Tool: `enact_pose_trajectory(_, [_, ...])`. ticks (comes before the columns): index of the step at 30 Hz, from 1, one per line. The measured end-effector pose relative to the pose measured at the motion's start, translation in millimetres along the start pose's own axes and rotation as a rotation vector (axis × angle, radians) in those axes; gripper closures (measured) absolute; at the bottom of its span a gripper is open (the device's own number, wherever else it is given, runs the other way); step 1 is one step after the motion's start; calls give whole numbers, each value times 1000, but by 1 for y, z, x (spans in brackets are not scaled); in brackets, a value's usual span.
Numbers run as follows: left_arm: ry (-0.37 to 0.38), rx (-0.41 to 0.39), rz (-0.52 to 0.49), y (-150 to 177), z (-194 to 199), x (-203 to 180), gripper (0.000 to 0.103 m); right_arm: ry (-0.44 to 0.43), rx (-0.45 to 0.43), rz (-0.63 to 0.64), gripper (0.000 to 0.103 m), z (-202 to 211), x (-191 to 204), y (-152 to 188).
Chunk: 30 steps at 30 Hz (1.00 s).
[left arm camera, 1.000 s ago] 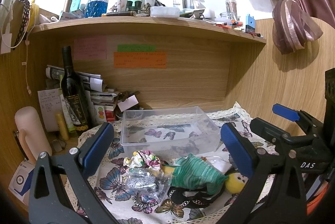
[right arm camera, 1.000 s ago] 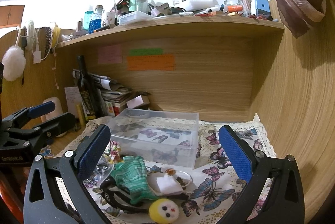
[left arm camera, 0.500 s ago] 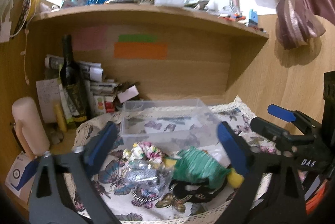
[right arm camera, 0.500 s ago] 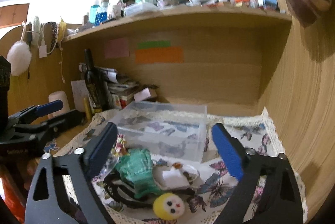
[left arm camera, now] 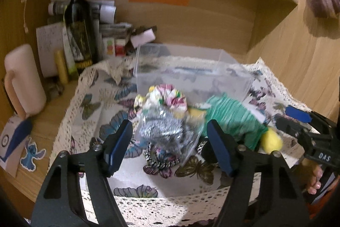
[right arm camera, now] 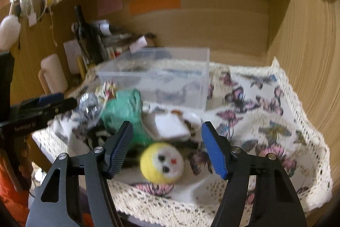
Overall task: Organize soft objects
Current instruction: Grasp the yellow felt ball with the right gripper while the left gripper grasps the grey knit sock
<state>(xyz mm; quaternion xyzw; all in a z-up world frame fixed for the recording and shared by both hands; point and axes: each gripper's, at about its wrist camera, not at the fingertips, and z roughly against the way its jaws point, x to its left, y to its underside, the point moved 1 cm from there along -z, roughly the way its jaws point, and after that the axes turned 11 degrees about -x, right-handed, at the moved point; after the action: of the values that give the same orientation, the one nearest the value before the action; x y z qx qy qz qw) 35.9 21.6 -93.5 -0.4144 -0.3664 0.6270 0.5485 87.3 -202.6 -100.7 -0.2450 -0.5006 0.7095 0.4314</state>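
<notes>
Now, left gripper (left arm camera: 170, 142): jaws apart, holding nothing, hovering just above the silver crinkly bundle (left arm camera: 167, 131).
Right gripper (right arm camera: 167, 144): jaws apart and unloaded, poised over the yellow plush ball (right arm camera: 162, 164), which has a white face with dark eyes.
Soft pile: heaped on the butterfly-print cloth (left arm camera: 95, 112) covering the surface, just in front of the clear plastic box (left arm camera: 191, 72).
Floral scrunchie (left arm camera: 167, 96): at the back of the pile, touching the box's front wall.
Green knitted piece (left arm camera: 233, 118): right of the silver bundle, lying partly over the yellow ball.
Black-and-white cord (left arm camera: 161, 160): under the silver bundle, at the near side.
White pad (right arm camera: 170, 126): on a small dish beside the green piece in the right wrist view.
Box contents: too blurred to tell.
Back left: dark wine bottle (left arm camera: 78, 21) upright against stacked papers, pale pink jug (left arm camera: 23, 80) near the edge.
</notes>
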Motion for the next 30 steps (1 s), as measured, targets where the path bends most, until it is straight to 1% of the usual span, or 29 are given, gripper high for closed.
enact_pose_trajectory(2, [-1,19,-6,4,-7,1,30,-4,36,5,39,-4,-2,7])
enact_pose_trajectory(4, [-20,43,-19,6,-17,2,28,-5,63,6,39,-7,-4,13])
enact_pose_trajectory(5, [-22,56,-20,6,-23,3,23,-6,74,8,41,-9,-4,15])
enact_pose_trajectory(6, [-16,69,-18,7,-28,3,19,-7,83,8,44,-11,-5,17])
enact_pose_trajectory(10, [-4,130,7,14,-50,5,10,-45,110,-19,52,-15,-7,23])
enact_pose_trajectory(12, [4,166,26,17,-59,6,9,-66,121,-20,57,-17,-6,25])
enact_pose_trajectory(14, [16,174,50,18,-64,8,10,-86,137,-14,60,-19,-3,28])
enact_pose_trajectory(18, [25,161,54,18,-62,10,38,-81,130,-1,63,-17,-1,29])
enact_pose_trajectory(21, [30,152,46,17,-58,9,52,-71,107,-24,64,-14,-6,23])
enact_pose_trajectory(24, [19,129,34,14,-50,9,61,-44,59,-45,64,-9,-13,11])
enact_pose_trajectory(30, [-18,60,5,-1,-33,10,62,-16,-45,-47,64,-6,-19,-21])
